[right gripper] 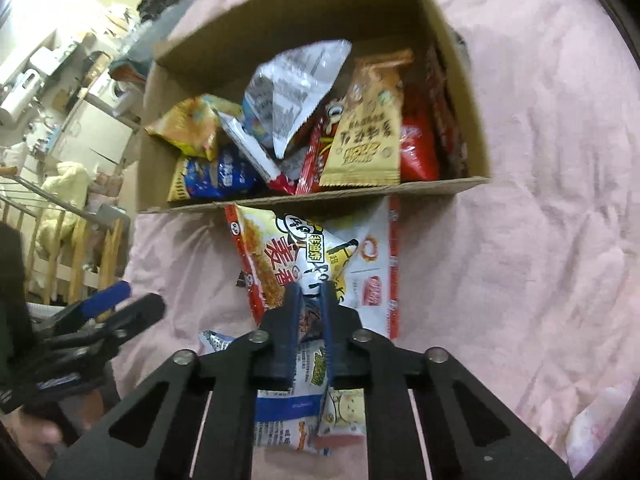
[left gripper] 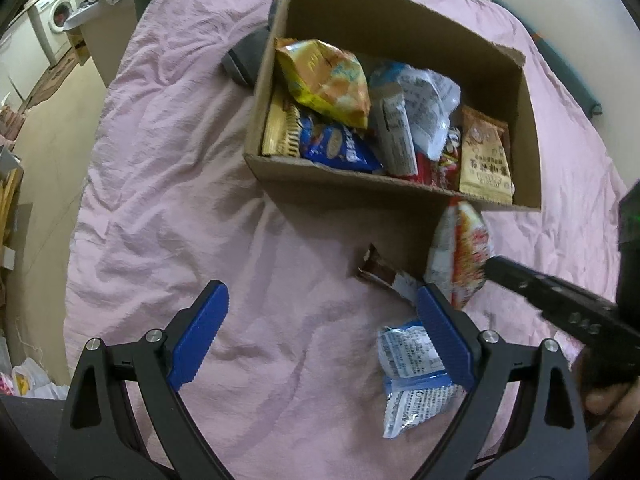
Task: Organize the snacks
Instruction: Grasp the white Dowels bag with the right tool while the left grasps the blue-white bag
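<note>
The right gripper has its blue pads pinched tight on the white-and-red snack bag, gripping it through the middle so the pack hangs free of the pink bedsheet. In the right wrist view the bag sits at about 12 o'clock from the jaws, just below the near wall of the cardboard box, probably so it can be lifted over the rim. The box already holds many packets, which suggests the sorting is well along. The left gripper stands wide open and empty, pointing down at the sheet; a blue-and-white packet lies at its 3 o'clock, beside the right pad, and looks like its next pick
</note>
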The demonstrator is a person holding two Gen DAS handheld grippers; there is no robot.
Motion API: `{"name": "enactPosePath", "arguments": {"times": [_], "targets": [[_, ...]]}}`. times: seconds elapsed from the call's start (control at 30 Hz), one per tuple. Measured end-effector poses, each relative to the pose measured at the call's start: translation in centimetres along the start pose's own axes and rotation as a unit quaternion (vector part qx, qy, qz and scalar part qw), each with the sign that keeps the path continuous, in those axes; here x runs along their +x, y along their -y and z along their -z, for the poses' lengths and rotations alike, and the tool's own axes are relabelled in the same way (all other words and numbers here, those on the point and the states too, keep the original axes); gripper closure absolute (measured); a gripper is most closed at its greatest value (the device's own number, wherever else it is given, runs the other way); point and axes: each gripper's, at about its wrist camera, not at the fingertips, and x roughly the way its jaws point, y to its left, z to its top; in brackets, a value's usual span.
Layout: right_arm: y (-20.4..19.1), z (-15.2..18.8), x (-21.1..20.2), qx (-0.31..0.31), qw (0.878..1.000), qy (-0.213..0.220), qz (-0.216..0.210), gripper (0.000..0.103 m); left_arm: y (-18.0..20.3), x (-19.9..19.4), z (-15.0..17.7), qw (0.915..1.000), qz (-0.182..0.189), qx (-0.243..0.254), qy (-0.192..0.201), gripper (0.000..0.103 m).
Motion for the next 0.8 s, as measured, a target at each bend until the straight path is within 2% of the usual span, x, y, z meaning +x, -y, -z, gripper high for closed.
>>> {"name": "enactPosePath", "arguments": {"times": [0.13, 0.23, 0.33, 0.37, 0.43, 0.47, 0.5, 0.53, 0.57, 0.7, 0.8], "targets": [[0.5, 1.0, -1.6, -0.009, 1.0, 0.017, -0.008, 0.103, 0.6, 0.2, 0.3, 1.0, 0.004, 0.007, -0.002, 0.01], [1.2, 1.6, -2.3, -0.003, 1.0, 0.02, -0.005, 0.103, 0.7, 0.5, 0.4, 0.9999, 0.008, 0.007, -0.01, 0.01], [2.2, 1.9, -2.5, 0.01, 1.0, 0.025, 0.017, 0.103, 0.6, 0.7, 0.3, 0.9999, 0.007, 0.003, -0.012, 0.01], [2.9, 1.8, -2.4, 0.029, 0.999, 0.02, 0.008, 0.101, 0.6, 0.8, 0.3, 0.9999, 0.007, 0.003, -0.013, 0.01], [4.0, 1.5, -2.2, 0.063, 0.998, 0.008, 0.005, 0.088, 0.7, 0.8, 0.3, 0.9999, 0.007, 0.003, -0.015, 0.01], [4.1, 1.3, -1.9, 0.07, 0.997, 0.003, 0.006, 0.068, 0.7, 0.8, 0.3, 0.9999, 0.007, 0.003, -0.015, 0.01], [4.0, 1.3, -1.7, 0.073, 0.997, 0.004, 0.004, 0.027, 0.7, 0.8, 0.2, 0.9999, 0.007, 0.003, -0.014, 0.01], [4.1, 1.2, -1.5, 0.08, 0.997, 0.008, 0.003, 0.01, 0.7, 0.8, 0.3, 0.9999, 0.006, 0.004, -0.014, 0.01], [4.2, 1.0, -1.3, 0.091, 0.996, 0.014, 0.0, 0.0, 0.7, 0.7, 0.2, 0.9999, 0.006, 0.004, -0.013, 0.01], [5.9, 0.1, 2.0, 0.156, 0.987, -0.028, -0.021, 0.0, 0.2, 0.5, 0.2, 0.9999, 0.007, -0.002, -0.012, 0.01], [6.1, -0.2, 4.9, 0.189, 0.977, -0.073, -0.062, 0.0, -0.2, 0.4, 0.0, 0.9998, 0.01, -0.01, -0.013, 0.01]]}}
